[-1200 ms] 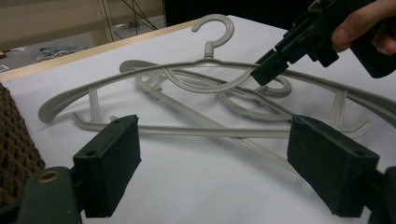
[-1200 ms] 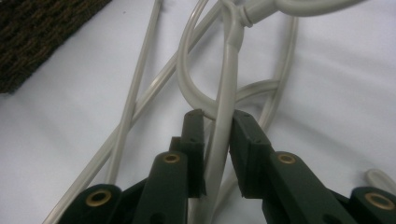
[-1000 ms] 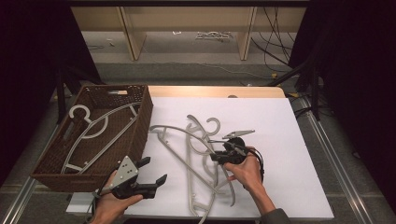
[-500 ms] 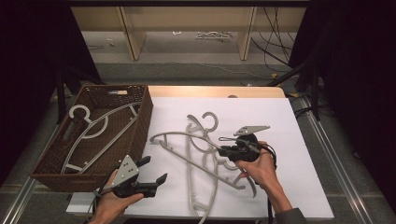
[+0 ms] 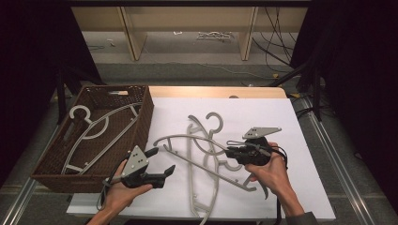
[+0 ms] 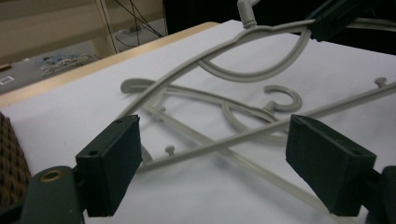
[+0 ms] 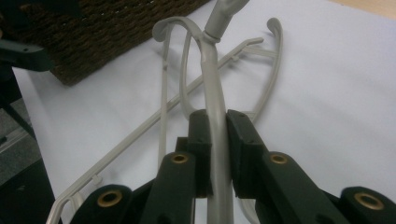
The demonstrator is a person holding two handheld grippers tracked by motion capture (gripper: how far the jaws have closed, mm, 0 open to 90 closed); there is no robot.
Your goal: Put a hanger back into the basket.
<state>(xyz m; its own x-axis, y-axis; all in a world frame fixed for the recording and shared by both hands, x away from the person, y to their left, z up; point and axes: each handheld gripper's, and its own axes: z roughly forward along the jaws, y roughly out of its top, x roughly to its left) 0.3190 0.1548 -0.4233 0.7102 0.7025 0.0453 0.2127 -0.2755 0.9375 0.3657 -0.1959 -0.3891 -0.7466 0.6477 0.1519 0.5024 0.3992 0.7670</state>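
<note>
Right now we have the right gripper (image 5: pixel 231 152) pinched tight on the arm of a grey hanger (image 7: pixel 215 112), one of a tangle of hangers (image 5: pixel 199 154) lying crossed on the white table cover (image 5: pixel 291 122). In the right gripper view the pads press on the grey bar from both sides. By our reading, this is the pick-up step: one hanger gripped and being pulled free of the others.

Our left gripper (image 5: pixel 159 164) hovers with its jaws spread wide and nothing between them, just beside the near corner of the brown wicker basket (image 5: pixel 56 159), where another hanger (image 5: pixel 89 131) already lies.

Next, we judge, the held hanger must come clear of the ones crossing it, then travel to the basket; the left gripper may need to steady the pile.

Beyond the table we see wooden frame legs (image 5: pixel 131 33), a grey floor with loose cables (image 5: pixel 277 33), and dark surroundings on both sides.
</note>
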